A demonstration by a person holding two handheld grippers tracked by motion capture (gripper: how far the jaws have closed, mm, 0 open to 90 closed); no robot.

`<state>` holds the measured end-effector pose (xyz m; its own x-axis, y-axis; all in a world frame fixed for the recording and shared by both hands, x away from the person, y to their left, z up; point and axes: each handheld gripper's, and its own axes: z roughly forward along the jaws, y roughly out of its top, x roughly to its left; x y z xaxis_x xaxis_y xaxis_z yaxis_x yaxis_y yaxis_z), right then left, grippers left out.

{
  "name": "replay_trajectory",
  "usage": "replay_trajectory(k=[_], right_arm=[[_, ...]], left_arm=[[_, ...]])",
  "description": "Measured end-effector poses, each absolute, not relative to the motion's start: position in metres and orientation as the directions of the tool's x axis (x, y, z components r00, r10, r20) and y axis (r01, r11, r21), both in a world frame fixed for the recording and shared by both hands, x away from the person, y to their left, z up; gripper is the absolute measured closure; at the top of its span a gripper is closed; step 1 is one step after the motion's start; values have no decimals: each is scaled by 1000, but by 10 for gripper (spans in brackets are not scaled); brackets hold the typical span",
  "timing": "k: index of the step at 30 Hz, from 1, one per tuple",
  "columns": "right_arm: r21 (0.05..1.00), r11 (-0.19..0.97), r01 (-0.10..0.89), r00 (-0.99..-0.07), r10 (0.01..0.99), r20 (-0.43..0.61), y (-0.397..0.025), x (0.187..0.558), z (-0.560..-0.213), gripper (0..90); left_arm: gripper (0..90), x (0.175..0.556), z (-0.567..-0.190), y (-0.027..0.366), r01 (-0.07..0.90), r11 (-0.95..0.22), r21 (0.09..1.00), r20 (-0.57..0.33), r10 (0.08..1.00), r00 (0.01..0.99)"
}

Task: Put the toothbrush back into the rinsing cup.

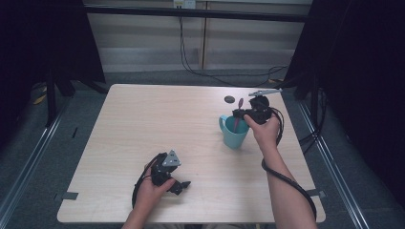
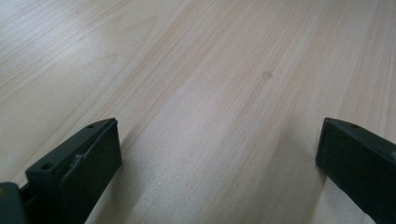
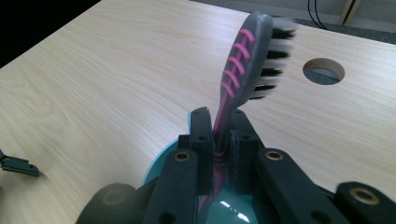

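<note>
toothbrush (image 3: 247, 70) bristles clear in right gripper view; high view adds mug (image 1: 234, 136).

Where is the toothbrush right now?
The toothbrush is pinched in the right gripper, head up, standing in the blue mug on the table's right side in the high view.

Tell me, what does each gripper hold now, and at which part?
The right gripper is shut on the toothbrush, at its neck below the bristle head, above the blue cup. The left gripper is open and holds nothing.
</note>
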<state>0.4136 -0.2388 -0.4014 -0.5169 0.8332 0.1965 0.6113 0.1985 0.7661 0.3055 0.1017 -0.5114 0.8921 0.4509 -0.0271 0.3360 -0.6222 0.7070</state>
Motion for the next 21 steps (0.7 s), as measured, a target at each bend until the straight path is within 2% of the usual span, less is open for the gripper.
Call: replay_trajectory(k=[21], right_arm=[[764, 204, 612, -525, 827, 200, -234, 413, -410, 812]], left_arm=[[0, 305, -511, 102, 338, -622, 706, -28, 452, 891]])
